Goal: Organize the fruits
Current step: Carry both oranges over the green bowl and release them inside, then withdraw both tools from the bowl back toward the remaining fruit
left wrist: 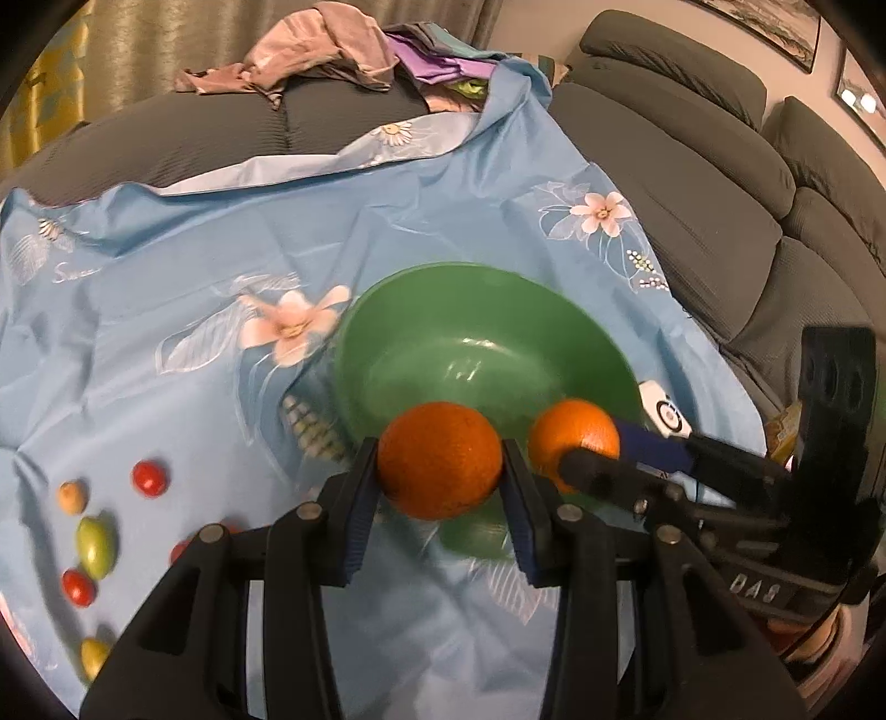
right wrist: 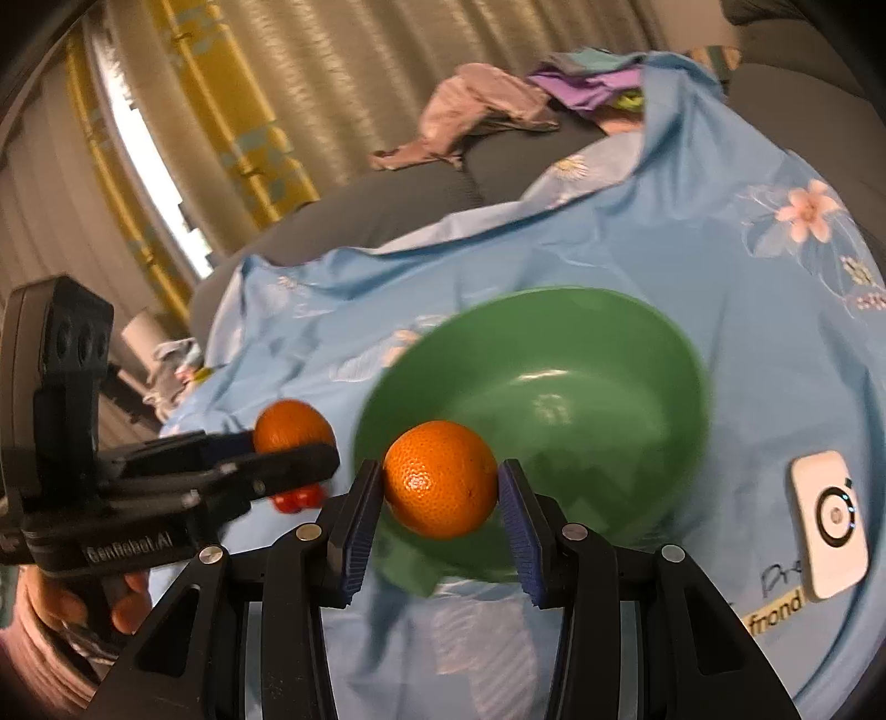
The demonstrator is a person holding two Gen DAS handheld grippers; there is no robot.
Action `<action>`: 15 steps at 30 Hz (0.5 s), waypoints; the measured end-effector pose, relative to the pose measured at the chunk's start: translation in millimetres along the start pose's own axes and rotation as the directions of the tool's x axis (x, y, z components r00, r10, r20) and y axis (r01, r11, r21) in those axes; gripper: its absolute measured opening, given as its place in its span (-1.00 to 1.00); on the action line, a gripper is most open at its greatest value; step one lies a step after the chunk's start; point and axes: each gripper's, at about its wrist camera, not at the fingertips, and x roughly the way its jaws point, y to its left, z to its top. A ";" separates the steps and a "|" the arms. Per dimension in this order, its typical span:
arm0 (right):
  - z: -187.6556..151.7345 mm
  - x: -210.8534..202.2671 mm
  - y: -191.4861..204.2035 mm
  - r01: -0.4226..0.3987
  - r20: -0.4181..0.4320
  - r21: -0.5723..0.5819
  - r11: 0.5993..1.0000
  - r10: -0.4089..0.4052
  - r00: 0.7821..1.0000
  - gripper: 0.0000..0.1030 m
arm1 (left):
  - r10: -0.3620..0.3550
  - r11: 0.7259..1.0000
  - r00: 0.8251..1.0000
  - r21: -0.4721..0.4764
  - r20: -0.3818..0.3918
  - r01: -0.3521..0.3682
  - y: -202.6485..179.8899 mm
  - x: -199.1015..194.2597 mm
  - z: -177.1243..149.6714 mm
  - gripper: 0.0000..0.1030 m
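Observation:
My left gripper (left wrist: 440,468) is shut on an orange (left wrist: 440,459) and holds it above the near rim of a green bowl (left wrist: 487,332) on a blue flowered cloth. My right gripper (right wrist: 440,487) is shut on a second orange (right wrist: 440,479), also above the near rim of the green bowl (right wrist: 581,387). Each gripper shows in the other's view: the right gripper (left wrist: 587,443) with its orange (left wrist: 570,435) at the right, the left gripper (right wrist: 293,443) with its orange (right wrist: 290,423) at the left. The bowl is empty.
Small red, green and yellow fruits (left wrist: 97,545) lie on the cloth (left wrist: 166,332) at the left. A white device (right wrist: 828,523) lies right of the bowl. A grey sofa (left wrist: 720,194) and a clothes pile (left wrist: 310,50) lie behind.

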 end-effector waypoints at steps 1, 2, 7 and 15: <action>-0.2 2.5 -4.1 0.004 -0.007 0.012 1.000 -0.003 1.000 -0.13 | -0.003 1.000 1.000 0.006 -0.003 0.003 -2.7 4.9 3.1 -0.19; -1.2 3.4 -6.2 0.007 -0.012 0.017 1.000 -0.007 1.000 -0.13 | -0.003 1.000 1.000 0.015 -0.012 0.003 -5.7 11.3 6.2 -0.19; -6.5 7.8 -10.7 0.015 -0.038 0.022 1.000 -0.014 0.999 -0.13 | 0.011 1.000 0.997 0.017 -0.074 -0.009 -7.5 32.2 4.2 -0.19; -7.3 4.2 -7.0 0.019 -0.035 0.029 0.999 -0.018 0.999 -0.13 | 0.028 1.000 0.995 -0.002 -0.096 -0.029 -4.4 29.5 -4.8 0.01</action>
